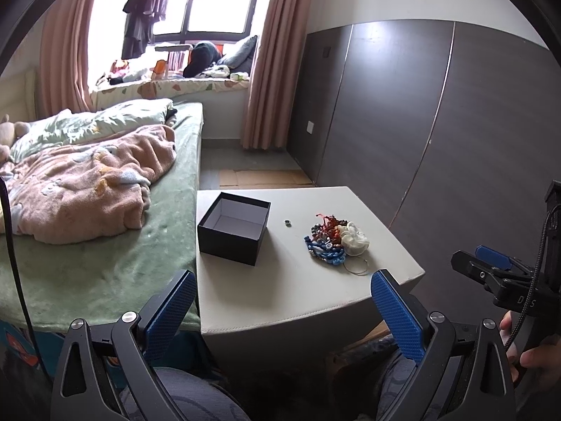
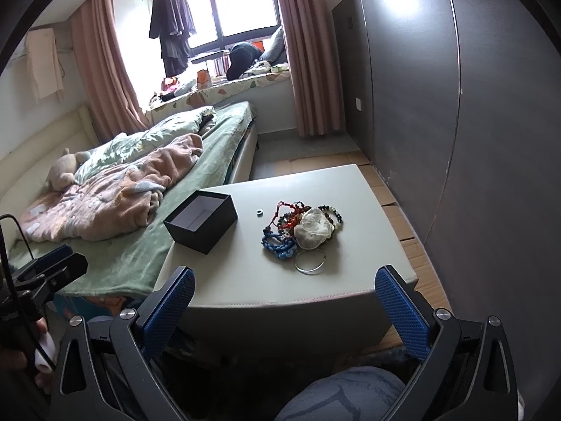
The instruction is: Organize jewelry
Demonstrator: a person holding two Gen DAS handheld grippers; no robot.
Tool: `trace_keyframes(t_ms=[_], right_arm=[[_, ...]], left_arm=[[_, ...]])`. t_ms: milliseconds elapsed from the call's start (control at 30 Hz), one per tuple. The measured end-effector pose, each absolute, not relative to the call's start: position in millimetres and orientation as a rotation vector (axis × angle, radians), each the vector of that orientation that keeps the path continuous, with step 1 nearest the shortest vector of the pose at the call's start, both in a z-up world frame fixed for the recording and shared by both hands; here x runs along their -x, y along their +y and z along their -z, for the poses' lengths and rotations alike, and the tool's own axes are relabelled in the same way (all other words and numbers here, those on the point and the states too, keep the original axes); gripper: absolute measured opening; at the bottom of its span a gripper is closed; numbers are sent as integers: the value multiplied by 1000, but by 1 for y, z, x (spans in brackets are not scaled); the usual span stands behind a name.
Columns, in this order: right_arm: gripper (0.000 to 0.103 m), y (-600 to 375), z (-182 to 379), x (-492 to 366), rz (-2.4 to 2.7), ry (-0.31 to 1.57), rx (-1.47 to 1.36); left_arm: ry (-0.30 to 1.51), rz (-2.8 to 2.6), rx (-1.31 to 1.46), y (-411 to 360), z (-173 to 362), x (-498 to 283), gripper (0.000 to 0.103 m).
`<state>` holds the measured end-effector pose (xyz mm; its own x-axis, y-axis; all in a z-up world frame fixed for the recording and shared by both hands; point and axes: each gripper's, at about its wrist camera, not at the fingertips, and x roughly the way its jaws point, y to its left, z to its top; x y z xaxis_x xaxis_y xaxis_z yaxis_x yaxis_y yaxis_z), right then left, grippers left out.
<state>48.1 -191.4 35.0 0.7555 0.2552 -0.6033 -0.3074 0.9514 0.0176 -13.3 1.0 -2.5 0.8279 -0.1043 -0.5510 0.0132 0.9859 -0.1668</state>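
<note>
A black box sits lidless on the pale counter, near the counter edge that meets the bed; its white inside shows nothing in it. One corner of the box points toward the near edge, so its sides run diagonal to the counter. Beside the box, away from the bed, lies a small ring, and beyond that the jewelry pile: beaded and braided bracelets in red and blue tangled around a white crumpled pouch. A thin silver bangle lies flat at the pile's near side. Bare counter separates box and pile. The left gripper and right gripper both hang short of the near edge, fingers spread wide, grasping nothing.
</note>
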Motion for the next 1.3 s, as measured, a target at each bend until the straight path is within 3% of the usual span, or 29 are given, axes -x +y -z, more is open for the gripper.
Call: trace_keyframes(t_ms=[633, 1300], right_arm=[[103, -200, -41, -51, -311, 641, 53], [103, -225, -39, -121, -311, 663, -74]], left_arm=[[608, 79, 147, -6, 1, -1, 100], [689, 92, 152, -28, 7, -79, 100]])
